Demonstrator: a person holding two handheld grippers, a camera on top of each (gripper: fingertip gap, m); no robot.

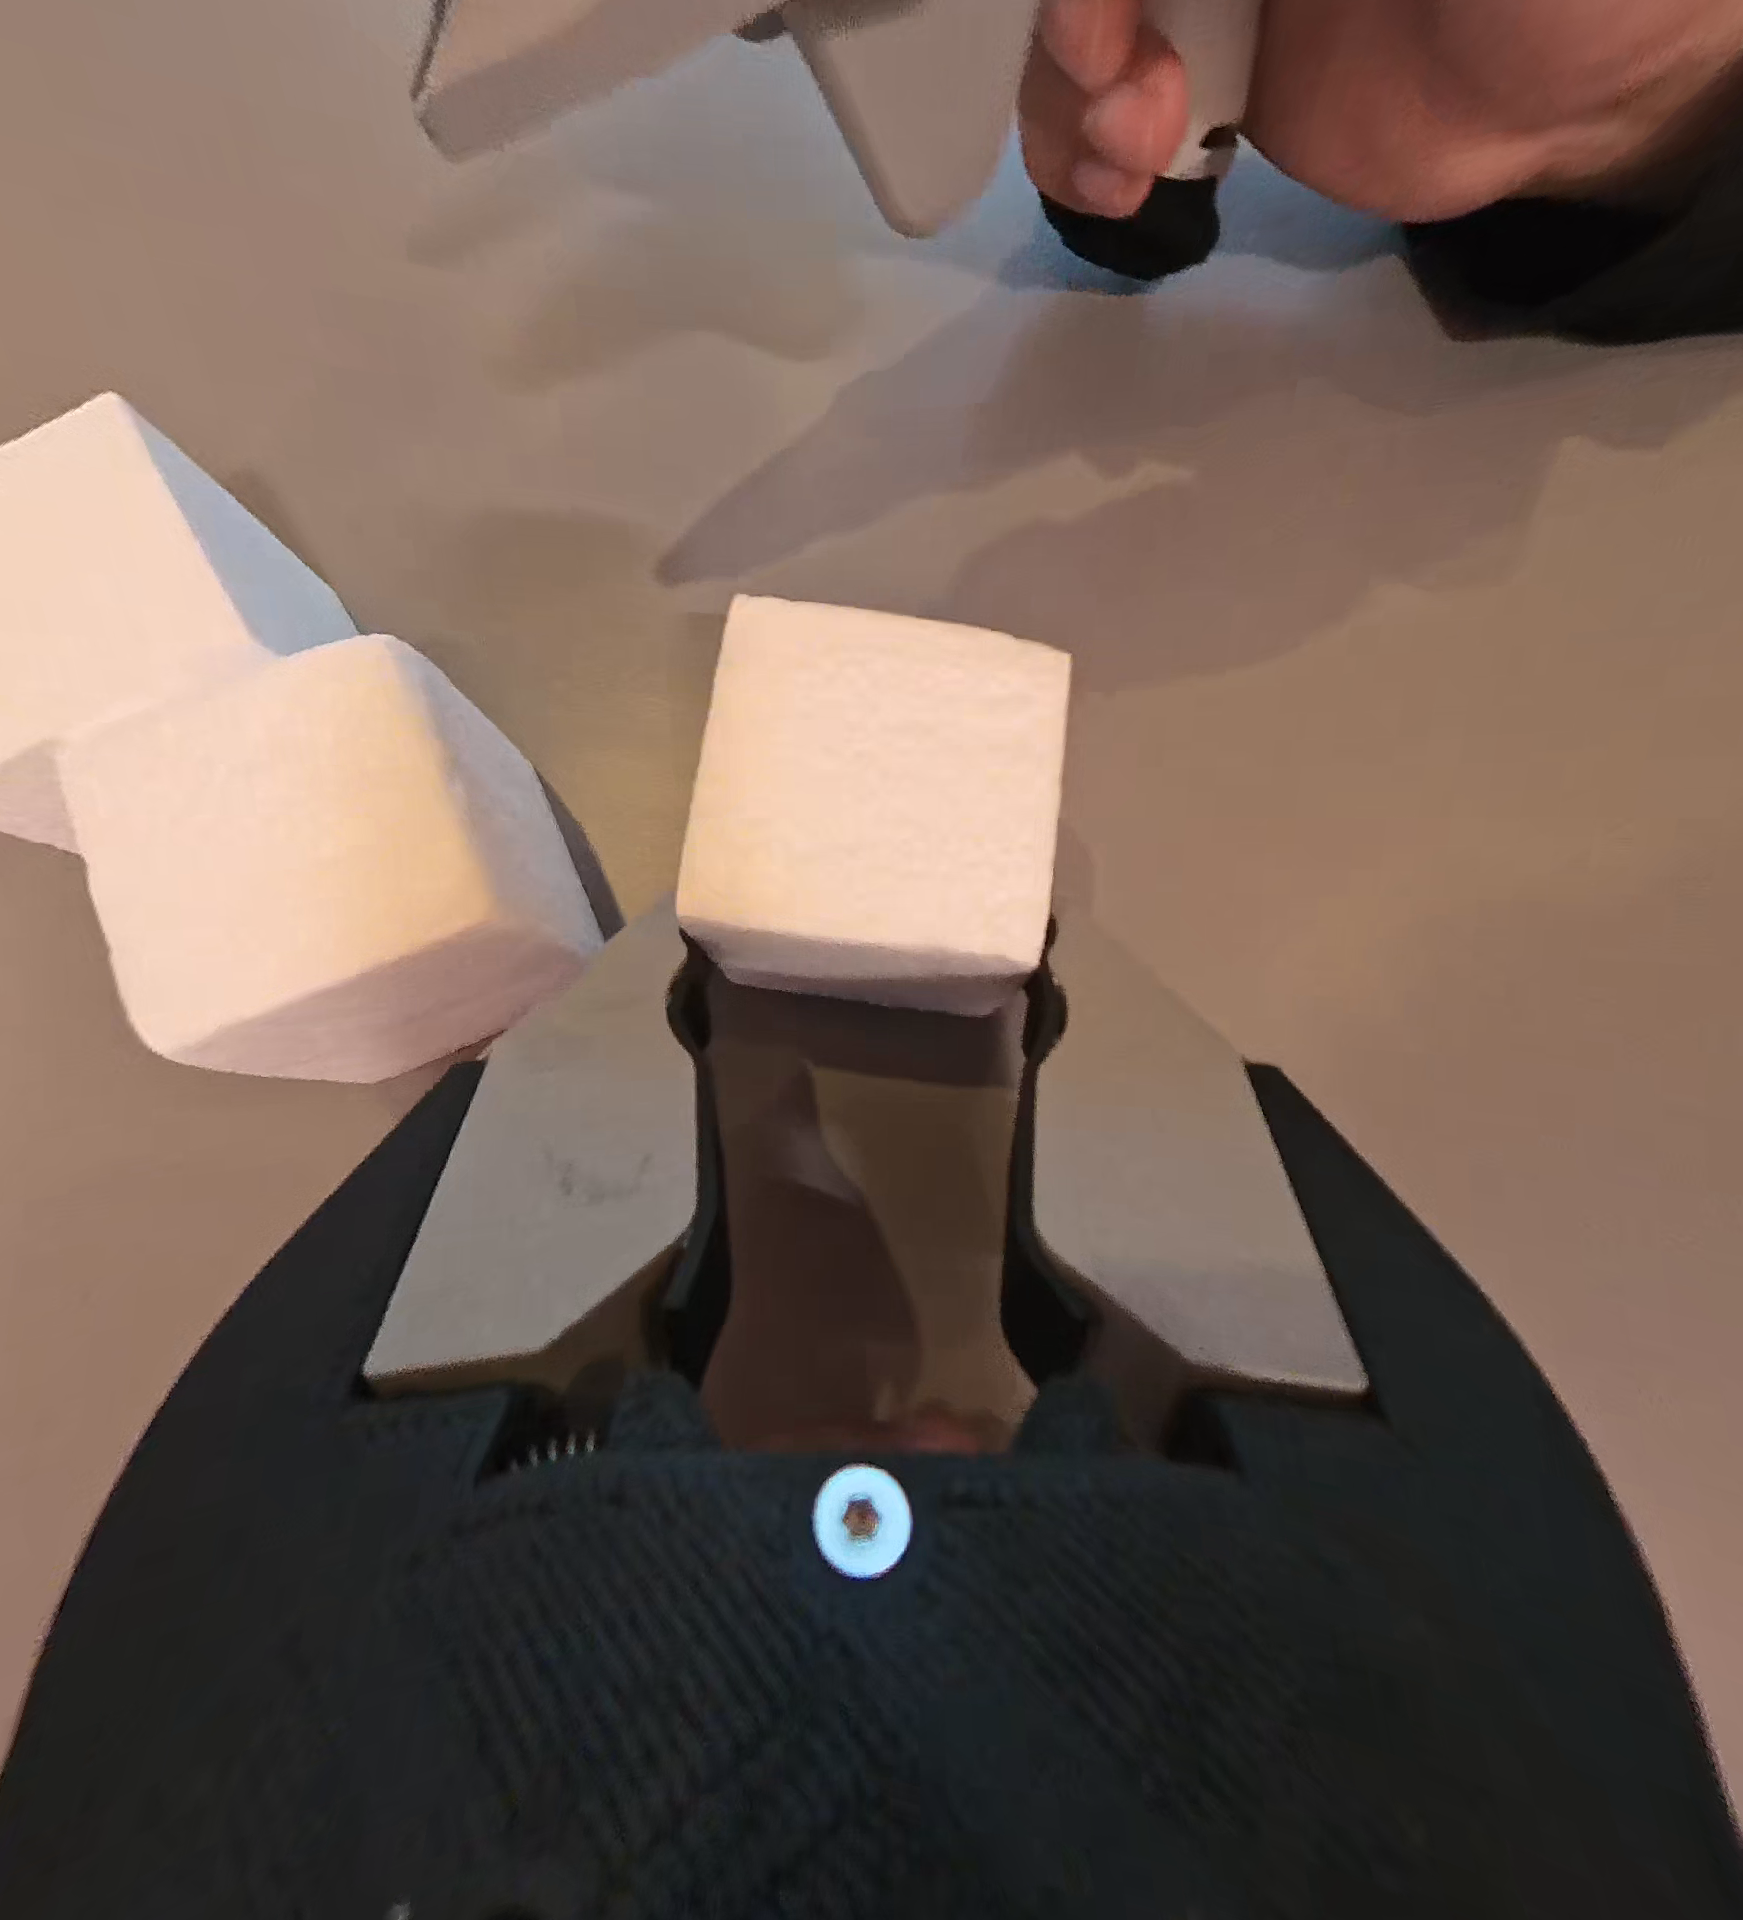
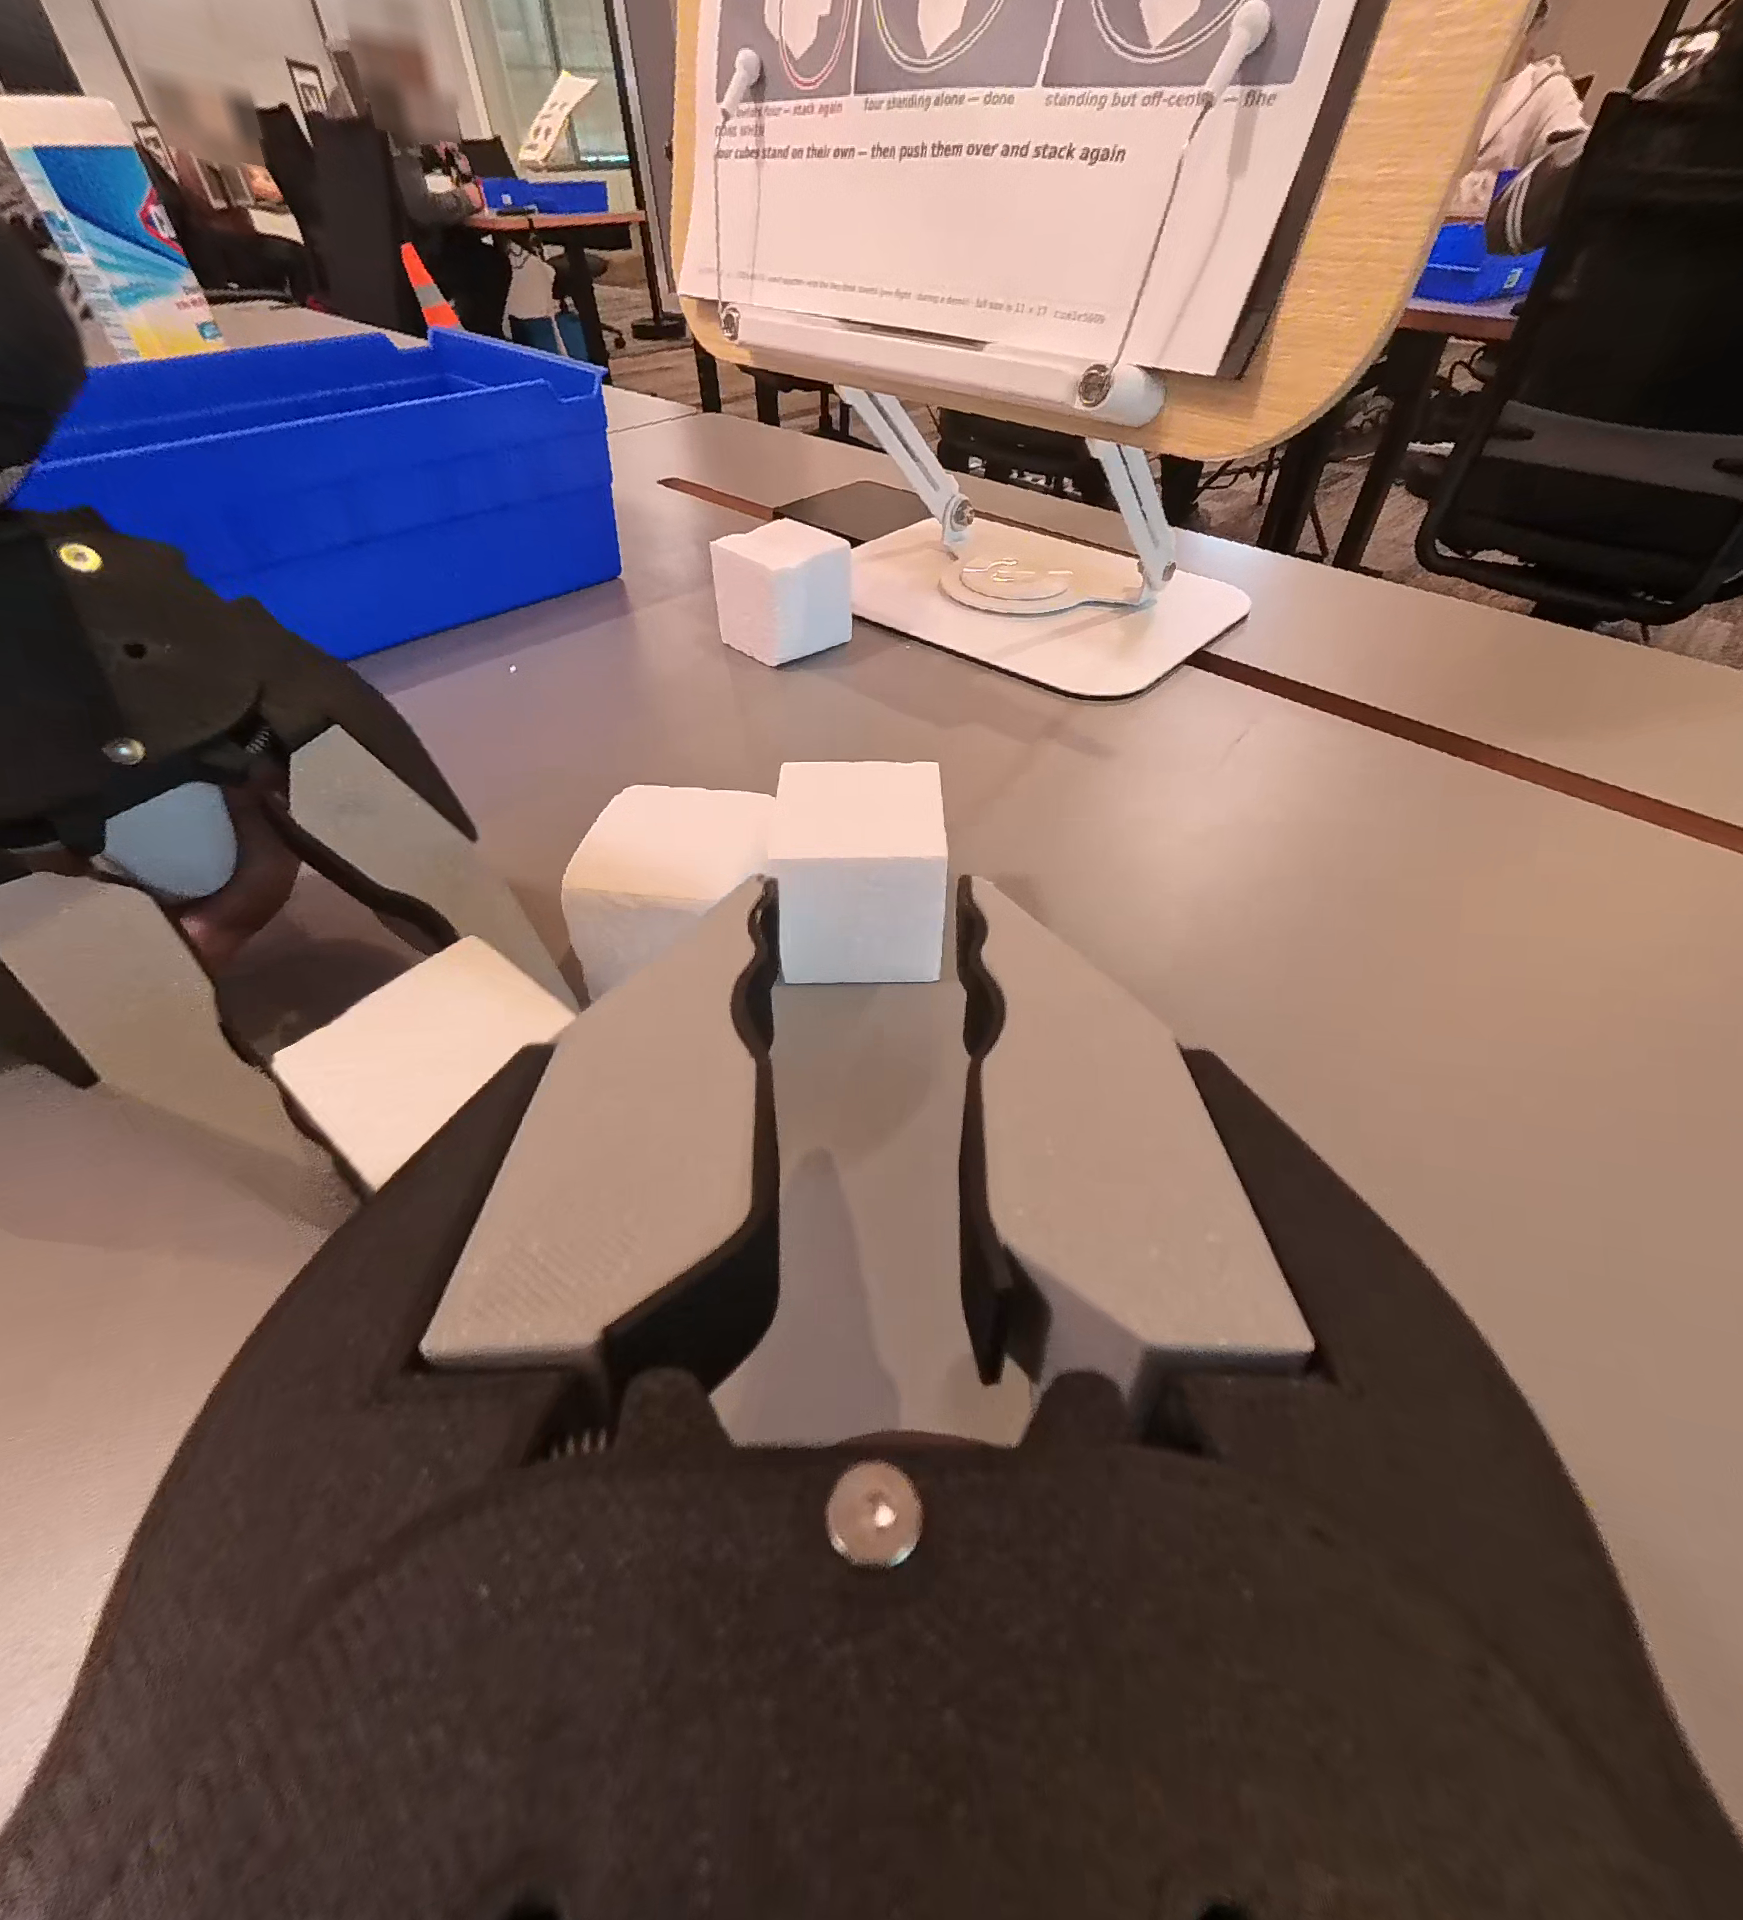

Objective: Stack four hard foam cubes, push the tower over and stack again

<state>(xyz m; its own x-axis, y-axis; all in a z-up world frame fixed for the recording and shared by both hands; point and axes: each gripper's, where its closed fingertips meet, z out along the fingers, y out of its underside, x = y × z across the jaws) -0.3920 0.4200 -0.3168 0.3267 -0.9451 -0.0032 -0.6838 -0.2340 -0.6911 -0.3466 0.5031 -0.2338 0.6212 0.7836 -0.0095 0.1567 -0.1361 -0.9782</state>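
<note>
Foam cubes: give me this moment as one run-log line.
stack: none standing | left gripper: shut on held cube | right gripper: open, facing paired cubes | fourth cube: alone by white stand

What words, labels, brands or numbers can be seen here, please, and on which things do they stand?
I do not copy wording; these bear it:
Printed sheet on the wooden stand: captions and lines of print.
Blue-and-white carton, far left: brand mark, partly blurred.
Foam cubes: none.
</note>
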